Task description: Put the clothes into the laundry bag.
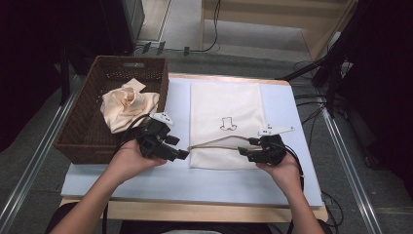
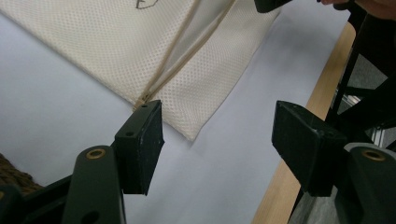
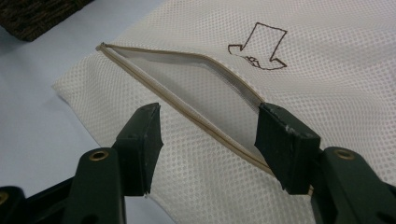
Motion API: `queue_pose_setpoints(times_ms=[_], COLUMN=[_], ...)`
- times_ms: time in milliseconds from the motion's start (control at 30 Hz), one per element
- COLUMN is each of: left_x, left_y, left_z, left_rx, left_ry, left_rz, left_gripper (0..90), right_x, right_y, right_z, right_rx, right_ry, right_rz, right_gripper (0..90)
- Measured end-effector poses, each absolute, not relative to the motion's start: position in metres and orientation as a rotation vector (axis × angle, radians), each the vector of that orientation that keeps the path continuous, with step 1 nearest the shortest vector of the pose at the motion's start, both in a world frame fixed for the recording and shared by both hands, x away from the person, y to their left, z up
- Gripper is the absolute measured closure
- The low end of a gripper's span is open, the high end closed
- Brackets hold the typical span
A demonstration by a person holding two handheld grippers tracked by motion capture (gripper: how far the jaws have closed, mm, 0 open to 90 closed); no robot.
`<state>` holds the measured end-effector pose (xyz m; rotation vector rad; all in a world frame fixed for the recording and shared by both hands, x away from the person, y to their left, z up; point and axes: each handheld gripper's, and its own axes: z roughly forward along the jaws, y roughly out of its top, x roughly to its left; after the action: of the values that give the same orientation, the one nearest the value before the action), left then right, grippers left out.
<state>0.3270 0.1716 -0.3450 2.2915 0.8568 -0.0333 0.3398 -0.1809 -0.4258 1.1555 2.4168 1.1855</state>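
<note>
A: In the high view, your left tongs (image 1: 184, 154) and right tongs (image 1: 242, 150) stand at the two ends of the zip opening (image 1: 214, 141) of the mesh bag (image 1: 225, 105) on the worktop (image 1: 160, 178). Hold that mouth wide. The basket (image 1: 86, 136), to the left of the left tongs, holds a crumpled cloth (image 1: 127, 106).

B: And the left gripper view?

A: The left tongs are spread and pinch nothing; the zip end (image 2: 142, 99) lies just beyond one jaw.

B: The right gripper view?

A: The right tongs (image 3: 208, 140) are spread too, with the gaping opening (image 3: 187, 79) between the jaws. The bag looks empty inside, I think.
</note>
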Motion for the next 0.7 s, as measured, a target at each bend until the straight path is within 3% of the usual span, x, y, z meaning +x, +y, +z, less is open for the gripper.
queue_pose_setpoints(times_ms=[700], left_x=[0.352], left_y=[0.200], left_z=[-0.309], left_rx=[2.306], left_ry=[0.916], left_rz=[0.053], left_gripper=[34.7], right_x=[0.343], right_y=[-0.175], right_z=[-0.427], right_rx=[1.144], right_ry=[2.438], right_rz=[1.196], right_gripper=[40.8])
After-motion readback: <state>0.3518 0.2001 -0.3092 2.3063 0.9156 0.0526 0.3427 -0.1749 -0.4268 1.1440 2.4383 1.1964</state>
